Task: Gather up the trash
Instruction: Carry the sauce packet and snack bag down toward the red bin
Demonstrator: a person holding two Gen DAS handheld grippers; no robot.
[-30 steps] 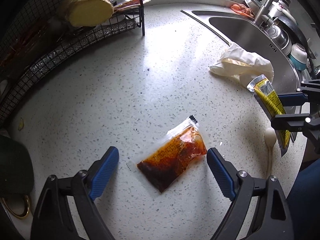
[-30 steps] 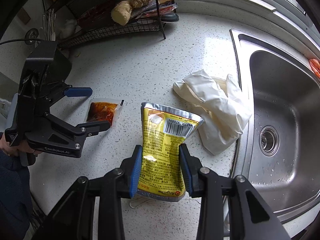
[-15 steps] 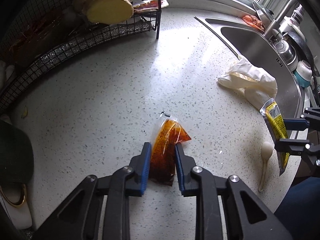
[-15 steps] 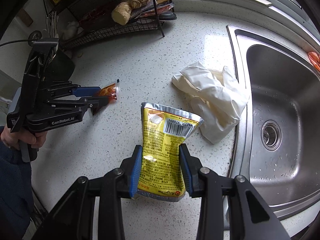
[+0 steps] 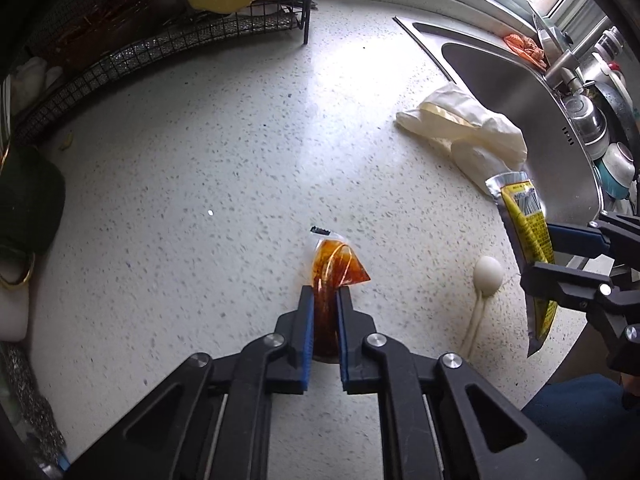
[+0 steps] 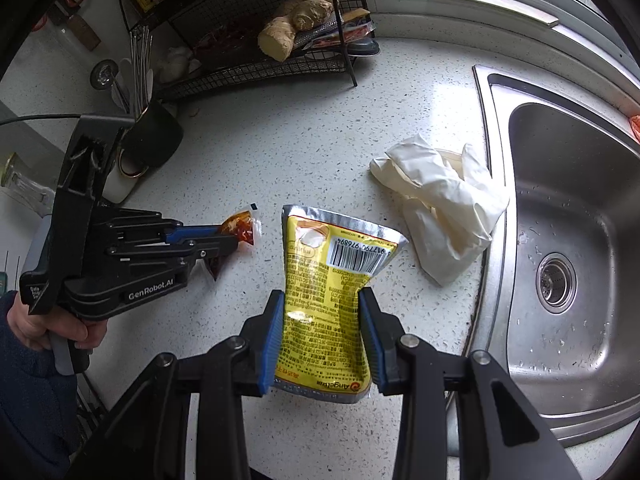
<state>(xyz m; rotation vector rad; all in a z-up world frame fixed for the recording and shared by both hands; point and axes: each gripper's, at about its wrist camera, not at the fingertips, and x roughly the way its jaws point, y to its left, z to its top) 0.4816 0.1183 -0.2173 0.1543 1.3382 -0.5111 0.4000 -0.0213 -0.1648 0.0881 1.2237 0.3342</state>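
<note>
Left gripper (image 5: 323, 300) closing on chili-oil sachet (image 5: 336, 266), above speckled tabletop (image 5: 200, 200). Right gripper (image 6: 322, 312) clenched on yellow pouch (image 6: 328, 304). Nearby: crumpled white gloves (image 6: 440, 208), white spoon (image 5: 486, 276), sink (image 6: 568, 240), wire rack (image 6: 260, 68).

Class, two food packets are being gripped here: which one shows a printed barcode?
The yellow packet in the right tool. The sauce sachet, between the closing left tool's pads, is clear with red-brown contents and no barcode.
</note>
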